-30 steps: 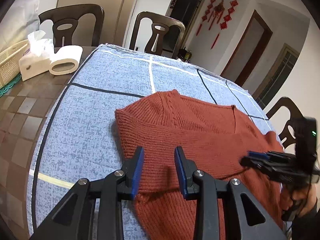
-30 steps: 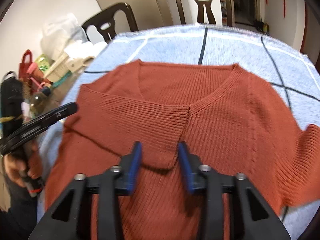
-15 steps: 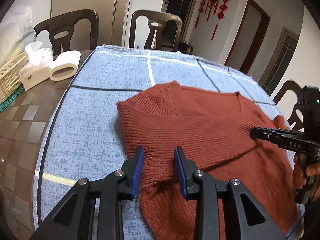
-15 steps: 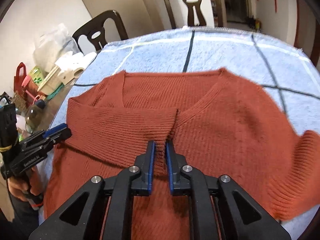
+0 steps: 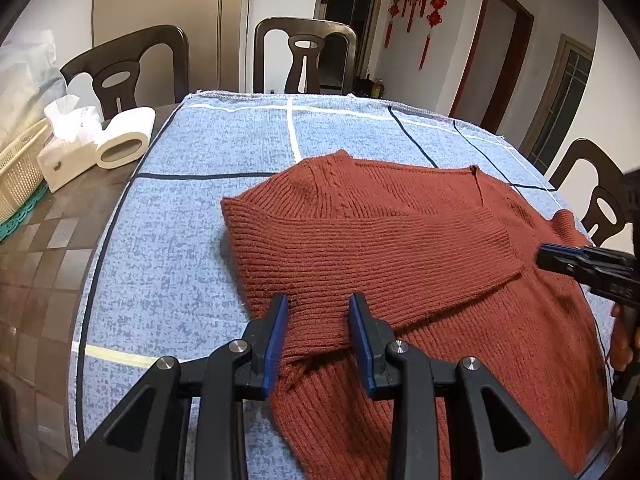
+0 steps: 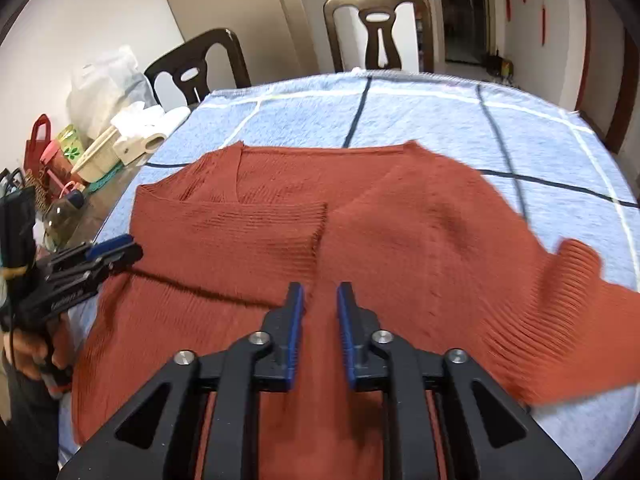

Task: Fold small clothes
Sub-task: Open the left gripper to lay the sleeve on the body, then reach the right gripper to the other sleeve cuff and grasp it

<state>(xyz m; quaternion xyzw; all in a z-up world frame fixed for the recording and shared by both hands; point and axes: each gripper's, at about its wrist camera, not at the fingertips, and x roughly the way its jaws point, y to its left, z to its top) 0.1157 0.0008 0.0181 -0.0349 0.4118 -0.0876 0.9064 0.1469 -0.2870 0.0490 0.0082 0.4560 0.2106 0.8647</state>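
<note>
Now: sweater (image 5: 400,248) sleeve folded | right tongs (image 6: 319,304) just opened, empty

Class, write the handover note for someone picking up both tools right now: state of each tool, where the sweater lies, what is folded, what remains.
Left tool: open, holding nothing, hovering over the sweater's folded left edge.
Right tool: its jaws have just been opening; nothing between them, above the sweater's middle.
Sweater: rust-red knit, flat on the blue checked cloth, neckline away from you.
Done: left sleeve folded across the chest, cuff near the centre.
Left: right sleeve lies spread out to the side; fold it in, then fold the body.
</note>
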